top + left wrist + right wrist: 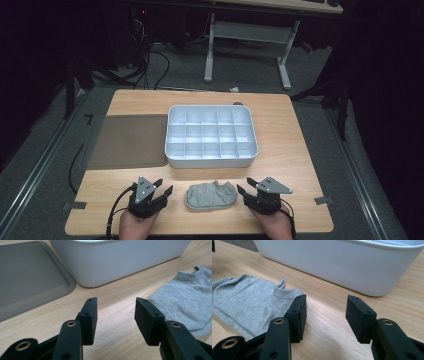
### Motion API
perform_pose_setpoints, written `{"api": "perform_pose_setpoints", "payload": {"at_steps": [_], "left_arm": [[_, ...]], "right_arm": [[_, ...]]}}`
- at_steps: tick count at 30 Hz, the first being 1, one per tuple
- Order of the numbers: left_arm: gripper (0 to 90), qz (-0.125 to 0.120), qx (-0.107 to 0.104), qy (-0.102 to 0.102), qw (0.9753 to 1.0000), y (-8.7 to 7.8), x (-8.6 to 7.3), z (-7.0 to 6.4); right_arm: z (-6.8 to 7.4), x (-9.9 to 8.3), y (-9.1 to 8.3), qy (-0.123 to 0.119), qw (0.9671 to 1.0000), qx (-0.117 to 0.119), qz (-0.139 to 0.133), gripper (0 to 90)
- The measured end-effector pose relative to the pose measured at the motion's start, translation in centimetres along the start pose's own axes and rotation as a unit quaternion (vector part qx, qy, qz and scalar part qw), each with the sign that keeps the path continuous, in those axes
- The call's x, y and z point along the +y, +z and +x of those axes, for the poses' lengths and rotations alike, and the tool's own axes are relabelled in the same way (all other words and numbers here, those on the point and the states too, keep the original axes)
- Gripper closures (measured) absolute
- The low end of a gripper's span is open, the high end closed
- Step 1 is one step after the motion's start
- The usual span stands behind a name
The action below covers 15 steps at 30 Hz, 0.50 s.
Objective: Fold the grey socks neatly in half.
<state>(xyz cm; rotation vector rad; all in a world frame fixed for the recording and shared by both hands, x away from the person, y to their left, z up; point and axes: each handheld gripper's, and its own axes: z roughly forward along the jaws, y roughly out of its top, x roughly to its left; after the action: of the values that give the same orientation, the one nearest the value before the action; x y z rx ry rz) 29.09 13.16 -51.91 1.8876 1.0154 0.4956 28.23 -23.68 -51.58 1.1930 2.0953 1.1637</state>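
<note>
A grey sock (211,196) lies flat on the wooden table near its front edge, also seen as the sock (185,300) to the right in the left gripper view and the sock (247,300) to the left in the right gripper view. My left gripper (164,189) rests left of the sock, open and empty, its jaws apart over bare wood (115,305). My right gripper (245,188) sits right of the sock, open and empty (326,303). Behind the sock stands a white compartment tray (211,162) with several empty cells.
A flat grey lid or mat (127,141) lies left of the white tray. The wooden table (295,150) has edges close to both hands. Beyond it, another table's legs (285,65) and cables (150,60) stand on the dark floor.
</note>
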Motion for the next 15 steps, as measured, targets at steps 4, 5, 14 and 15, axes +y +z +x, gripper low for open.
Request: {"api": "perform_pose_setpoints", "payload": {"at_steps": [4, 5, 14, 15], "left_arm": [[50.9, 0.003, -0.010, -0.002, 0.9999, 0.3, 0.0, -0.3], [50.4, 0.002, -0.016, -0.004, 0.9999, 0.3, -0.1, -0.4], [47.4, 0.003, -0.047, -0.002, 0.9989, 0.7, 0.0, -1.7], [47.2, 0.005, -0.050, 0.001, 0.9988, 0.8, 0.0, -1.9]], "right_arm": [[0.5, 0.1, 0.1, -0.002, 1.0000, 0.007, -0.001, 51.9], [0.7, 0.1, 0.1, -0.001, 1.0000, 0.009, -0.003, 51.9], [1.9, 0.2, 0.0, -0.002, 0.9997, 0.025, 0.001, 51.9], [2.0, 0.2, 0.1, 0.000, 0.9997, 0.026, 0.004, 51.9]]}}
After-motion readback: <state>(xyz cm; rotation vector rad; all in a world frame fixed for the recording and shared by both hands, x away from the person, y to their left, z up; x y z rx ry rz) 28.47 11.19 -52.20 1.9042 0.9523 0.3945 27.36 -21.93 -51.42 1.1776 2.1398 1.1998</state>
